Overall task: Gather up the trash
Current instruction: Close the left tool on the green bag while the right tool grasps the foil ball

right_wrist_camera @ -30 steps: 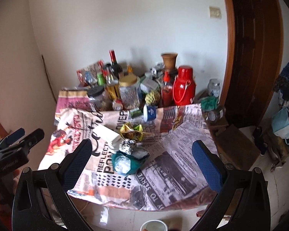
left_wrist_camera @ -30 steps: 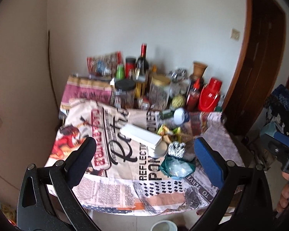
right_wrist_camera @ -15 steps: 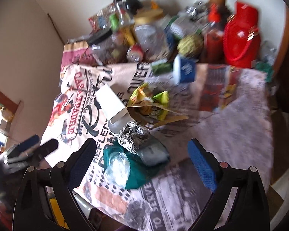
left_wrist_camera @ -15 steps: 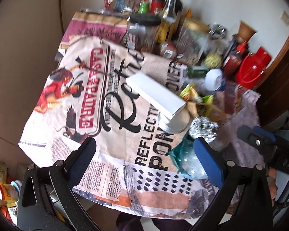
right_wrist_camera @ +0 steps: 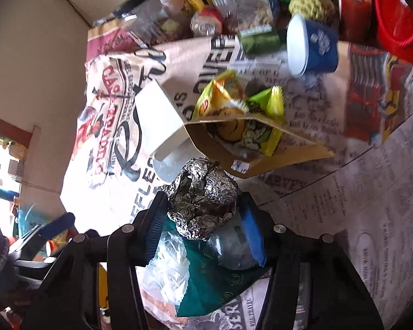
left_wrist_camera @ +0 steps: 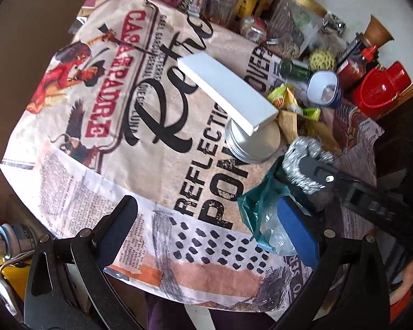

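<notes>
Left wrist view looks steeply down on a table spread with printed newspaper (left_wrist_camera: 102, 115). The left gripper (left_wrist_camera: 206, 228) stands wide open over bare paper, holding nothing. Going rightward, a long white box (left_wrist_camera: 228, 93) lies aslant, its long axis running from upper left to lower right, its lower end propped on a round metal tin (left_wrist_camera: 253, 143). Right of that sits a teal plastic bag (left_wrist_camera: 257, 200) with clear plastic spilling from it, and beside it a crumpled foil ball (left_wrist_camera: 303, 148), partly hidden by the right gripper's black body.

From the right wrist view, the right gripper (right_wrist_camera: 203, 217) has just been closing, and the foil ball (right_wrist_camera: 203, 192) lies between its jaws; the pads sit close at both flanks, though I cannot tell whether they press it yet. The ball rests on the teal bag (right_wrist_camera: 214, 283), near the table's front edge. Behind it an open brown paper pouch (right_wrist_camera: 250, 151) lies on its side, mouth toward the upper right, with yellow and green snack wrappers (right_wrist_camera: 242, 110) at that mouth. Farther right a blue cup (right_wrist_camera: 314, 46) lies tipped over, its white opening facing left.
</notes>
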`<move>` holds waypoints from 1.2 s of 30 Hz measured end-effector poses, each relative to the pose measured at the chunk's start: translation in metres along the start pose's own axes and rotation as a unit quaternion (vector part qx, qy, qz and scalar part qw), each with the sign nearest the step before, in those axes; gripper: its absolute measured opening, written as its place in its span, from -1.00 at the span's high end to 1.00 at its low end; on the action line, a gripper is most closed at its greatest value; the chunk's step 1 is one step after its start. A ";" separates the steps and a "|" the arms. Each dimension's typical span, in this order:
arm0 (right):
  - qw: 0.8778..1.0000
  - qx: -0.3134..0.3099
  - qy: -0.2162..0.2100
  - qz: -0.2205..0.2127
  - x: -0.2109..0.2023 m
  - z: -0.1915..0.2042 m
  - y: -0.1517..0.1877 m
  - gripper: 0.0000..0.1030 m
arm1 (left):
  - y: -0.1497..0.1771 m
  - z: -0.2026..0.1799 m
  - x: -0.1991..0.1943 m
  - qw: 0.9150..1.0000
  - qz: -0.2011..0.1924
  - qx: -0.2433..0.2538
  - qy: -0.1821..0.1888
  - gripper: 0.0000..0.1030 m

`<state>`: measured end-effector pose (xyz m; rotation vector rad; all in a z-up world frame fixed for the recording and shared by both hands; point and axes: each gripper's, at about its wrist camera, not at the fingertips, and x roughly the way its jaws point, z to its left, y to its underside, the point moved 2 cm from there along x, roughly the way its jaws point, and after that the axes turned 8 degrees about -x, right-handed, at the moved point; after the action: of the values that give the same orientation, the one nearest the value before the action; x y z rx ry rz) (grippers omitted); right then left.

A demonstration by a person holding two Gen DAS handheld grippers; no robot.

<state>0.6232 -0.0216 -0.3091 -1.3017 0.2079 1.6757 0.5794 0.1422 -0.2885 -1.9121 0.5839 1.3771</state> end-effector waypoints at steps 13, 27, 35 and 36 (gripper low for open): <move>0.997 0.004 0.066 -0.051 -0.082 -0.037 0.020 0.05 | 0.010 -0.051 0.064 0.991 0.118 0.013 0.063 -0.64; 0.996 -0.014 0.065 -0.060 -0.112 -0.058 0.042 0.05 | 0.026 -0.084 0.024 0.993 0.069 0.020 0.092 0.32; 0.992 -0.018 0.078 -0.098 -0.144 -0.032 0.057 0.05 | 0.034 -0.073 -0.049 0.995 -0.005 0.062 0.079 0.36; 0.991 -0.016 0.080 -0.103 -0.148 -0.029 0.059 0.05 | 0.036 -0.070 -0.060 0.994 -0.017 0.069 0.078 0.36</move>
<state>0.5912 -0.1555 -0.2235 -1.4337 0.1362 1.4073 0.5783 0.0637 -0.2286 -1.9194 0.7006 1.1415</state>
